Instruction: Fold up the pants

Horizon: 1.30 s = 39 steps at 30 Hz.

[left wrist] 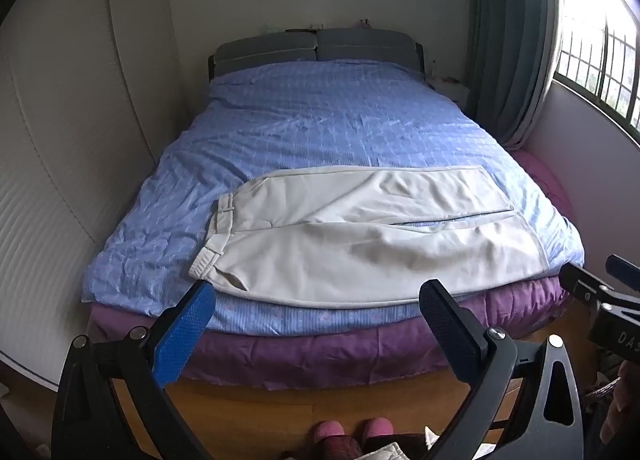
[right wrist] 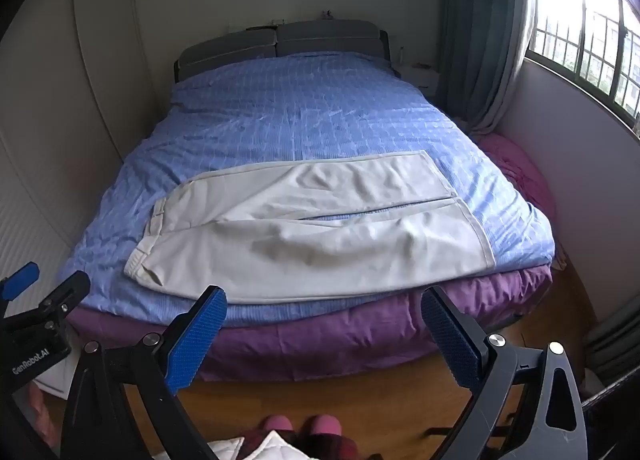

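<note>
Left wrist view: one pair of cream pants [left wrist: 360,236] lies flat along the bed's [left wrist: 320,344] near edge, waistband toward its left side. The left gripper [left wrist: 316,324] stands wide, empty; the right gripper's tip [left wrist: 608,288] shows at the right margin.

Right wrist view: the right gripper [right wrist: 324,328] gapes wide, empty, short of the pants [right wrist: 312,240]. Two pink slippers [right wrist: 302,426] show below.

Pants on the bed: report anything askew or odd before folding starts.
The cream pants lie crosswise near the bed's foot edge, legs slightly parted, the near leg rumpled, on a wrinkled blue cover. Nothing looks damaged or spilled.
</note>
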Each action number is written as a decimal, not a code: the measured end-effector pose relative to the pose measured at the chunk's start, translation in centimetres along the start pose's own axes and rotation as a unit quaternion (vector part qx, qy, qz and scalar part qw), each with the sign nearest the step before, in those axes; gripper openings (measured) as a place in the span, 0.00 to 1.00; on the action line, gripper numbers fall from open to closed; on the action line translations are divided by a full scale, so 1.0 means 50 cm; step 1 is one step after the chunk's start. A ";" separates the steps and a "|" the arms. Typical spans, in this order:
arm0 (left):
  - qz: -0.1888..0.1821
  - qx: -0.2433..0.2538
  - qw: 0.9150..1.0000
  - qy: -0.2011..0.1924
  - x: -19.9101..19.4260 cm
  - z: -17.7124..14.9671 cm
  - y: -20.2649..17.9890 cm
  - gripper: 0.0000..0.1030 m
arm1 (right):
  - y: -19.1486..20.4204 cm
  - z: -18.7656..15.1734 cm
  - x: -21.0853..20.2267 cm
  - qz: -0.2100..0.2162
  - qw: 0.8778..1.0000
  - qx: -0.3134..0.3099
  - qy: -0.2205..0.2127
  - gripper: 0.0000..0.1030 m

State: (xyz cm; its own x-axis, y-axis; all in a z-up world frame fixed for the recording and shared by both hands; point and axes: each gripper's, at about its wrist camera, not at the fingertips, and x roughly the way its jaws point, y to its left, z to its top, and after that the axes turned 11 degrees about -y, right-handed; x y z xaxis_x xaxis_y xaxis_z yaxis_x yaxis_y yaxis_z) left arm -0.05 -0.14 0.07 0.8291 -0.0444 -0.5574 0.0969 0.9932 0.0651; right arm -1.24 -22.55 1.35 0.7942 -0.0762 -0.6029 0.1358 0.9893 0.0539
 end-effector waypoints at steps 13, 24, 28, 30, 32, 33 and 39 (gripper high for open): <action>0.003 -0.025 1.000 -0.012 -0.021 0.000 0.029 1.00 | 0.016 -0.003 -0.004 0.002 1.000 -0.009 0.001 0.96; 0.007 -0.030 0.999 -0.012 -0.020 0.002 0.035 0.99 | 0.027 0.009 -0.009 0.011 1.000 -0.022 -0.003 0.96; 0.008 -0.031 0.999 -0.012 -0.019 0.007 0.036 0.99 | 0.031 0.013 -0.008 0.014 1.000 -0.024 -0.003 0.96; 0.009 -0.031 0.999 -0.012 -0.020 0.011 0.038 0.99 | 0.032 0.013 -0.008 0.015 1.000 -0.024 -0.004 0.96; 0.010 -0.032 0.999 -0.014 -0.021 0.009 0.040 0.99 | 0.035 0.015 -0.008 0.016 1.000 -0.025 -0.005 0.96; 0.010 -0.033 0.999 -0.015 -0.021 0.011 0.040 0.99 | 0.037 0.016 -0.008 0.016 1.000 -0.026 -0.006 0.96; 0.012 -0.035 0.999 -0.016 -0.023 0.014 0.043 0.99 | 0.044 0.019 -0.005 0.018 0.999 -0.028 -0.007 0.96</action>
State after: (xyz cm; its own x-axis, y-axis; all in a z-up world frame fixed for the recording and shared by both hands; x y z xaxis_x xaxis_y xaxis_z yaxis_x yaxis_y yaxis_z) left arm -0.44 1.96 1.43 0.8483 -0.0236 -0.5289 0.0399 0.9990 0.0193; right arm -0.61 -20.47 2.38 0.8060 -0.0417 -0.5904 0.0744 0.9967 0.0311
